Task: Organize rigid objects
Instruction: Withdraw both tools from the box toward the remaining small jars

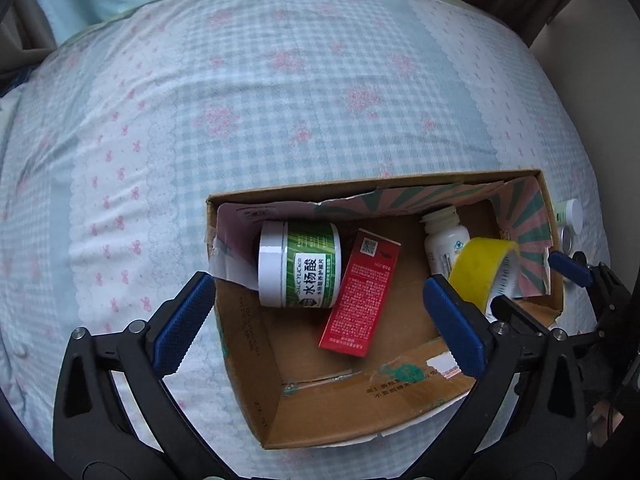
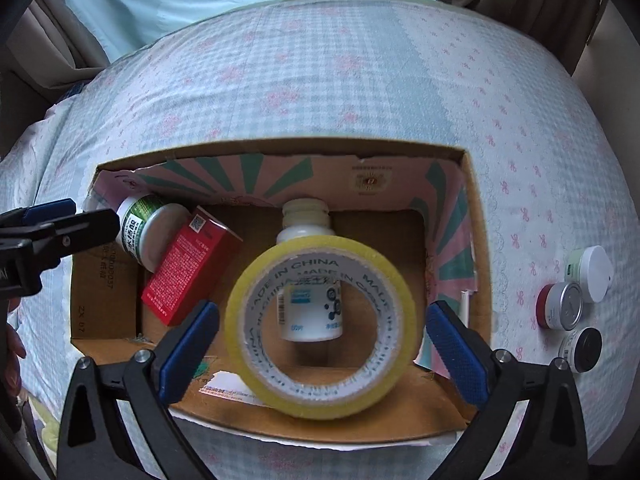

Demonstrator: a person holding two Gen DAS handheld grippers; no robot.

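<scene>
A roll of yellow tape (image 2: pixel 320 322) sits between the blue pads of my right gripper (image 2: pixel 320 344), over the open cardboard box (image 2: pixel 256 420). My right jaws are spread wide; a gap shows on each side of the roll, so the pads do not press it. The roll looks blurred, and I cannot tell whether it rests on anything. Its white inner core is printed with "MADE IN CHINA".

Through the roll's hole I see one white plastic bottle (image 2: pixel 306 224) lying on the box floor, neck pointing away from me. To its left lies one red carton (image 2: pixel 188 268), flat-sided and covered in small print, and beyond it one round jar (image 2: pixel 146 232) on its side, with a green label and a white lid. That makes three things on the box floor. The box is plain brown card, its folded-in flaps printed with pink and green rays.

My left gripper (image 1: pixel 320 316) hangs over the same box, jaws fully released with nothing between them; one pad is outside the box's left wall.

Outside the box, to its right on the soft checked bedspread (image 2: pixel 320 92), sit three small round pots (image 2: pixel 568 306) close together: one white-capped, one with a metal lid, one black-lidded.
</scene>
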